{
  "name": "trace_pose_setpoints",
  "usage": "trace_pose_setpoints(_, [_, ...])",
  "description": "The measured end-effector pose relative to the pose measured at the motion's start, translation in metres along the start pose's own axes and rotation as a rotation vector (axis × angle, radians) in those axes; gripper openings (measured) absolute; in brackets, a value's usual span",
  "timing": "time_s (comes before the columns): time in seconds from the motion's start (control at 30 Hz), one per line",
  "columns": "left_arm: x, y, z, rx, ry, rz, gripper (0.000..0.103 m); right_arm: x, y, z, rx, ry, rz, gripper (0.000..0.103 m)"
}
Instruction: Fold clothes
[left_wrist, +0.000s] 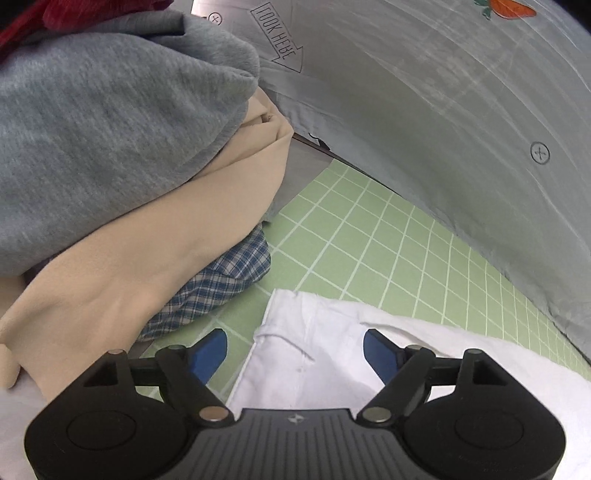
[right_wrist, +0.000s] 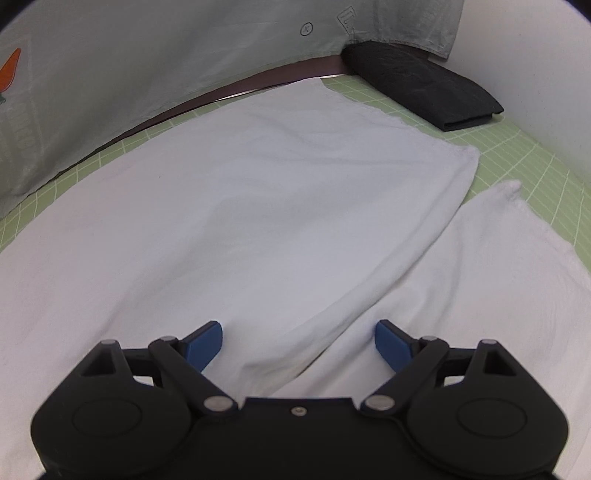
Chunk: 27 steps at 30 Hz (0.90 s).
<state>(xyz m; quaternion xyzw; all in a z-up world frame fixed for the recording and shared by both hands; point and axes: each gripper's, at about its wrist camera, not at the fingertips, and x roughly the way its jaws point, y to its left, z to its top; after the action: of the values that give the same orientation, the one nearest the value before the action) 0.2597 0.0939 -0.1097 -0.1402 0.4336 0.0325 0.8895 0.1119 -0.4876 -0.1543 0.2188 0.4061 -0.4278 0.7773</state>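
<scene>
A white garment (right_wrist: 258, 206) lies spread flat on the green grid mat (right_wrist: 517, 155); two leg-like panels part toward the right. My right gripper (right_wrist: 299, 343) is open just above the cloth where the panels meet, holding nothing. In the left wrist view my left gripper (left_wrist: 295, 350) is open over the white garment's corner (left_wrist: 314, 332), holding nothing.
A pile of clothes stands left of the left gripper: a grey sweater (left_wrist: 110, 129), a beige garment (left_wrist: 147, 258), a blue plaid one (left_wrist: 221, 284). A grey printed sheet (left_wrist: 443, 110) hangs behind. A folded black garment (right_wrist: 424, 85) lies at the mat's far right corner.
</scene>
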Motion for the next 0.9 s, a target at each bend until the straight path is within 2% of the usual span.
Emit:
trace_pose_setpoints(0.07, [-0.008,-0.005,-0.010,0.044,-0.001,0.022,0.085,0.002,-0.002,0.001,-0.011,-0.012,0.006,0.078])
trace_pose_setpoints(0.17, [-0.019,-0.008,-0.021,0.059,0.001,0.039,0.085,0.006,-0.006,0.003,-0.046,-0.041,0.014,0.070])
trace_pose_setpoints(0.27, [-0.033,-0.009,-0.032,0.041,-0.005,0.036,0.086,0.011,-0.010,0.010,-0.094,-0.064,0.013,0.070])
trace_pose_setpoints(0.33, [-0.046,-0.010,-0.039,0.036,-0.016,0.033,0.086,0.018,-0.017,0.023,-0.112,-0.068,-0.021,0.070])
trace_pose_setpoints(0.43, [-0.068,-0.015,-0.054,0.039,-0.033,0.031,0.086,0.023,-0.035,0.039,-0.069,-0.028,-0.031,0.068])
trace_pose_setpoints(0.5, [-0.082,-0.019,-0.066,0.039,-0.040,0.026,0.092,0.011,-0.046,0.039,-0.055,-0.054,-0.011,0.073])
trace_pose_setpoints(0.57, [-0.095,-0.024,-0.082,0.035,-0.036,0.015,0.093,-0.009,-0.056,0.028,-0.059,-0.092,0.033,0.085])
trace_pose_setpoints(0.7, [-0.115,-0.038,-0.124,0.048,0.013,0.016,0.093,-0.041,-0.082,-0.003,-0.097,-0.125,0.069,0.088])
trace_pose_setpoints(0.9, [-0.141,-0.064,-0.183,0.082,0.080,0.015,0.093,-0.056,-0.121,-0.053,-0.184,-0.065,0.105,0.090])
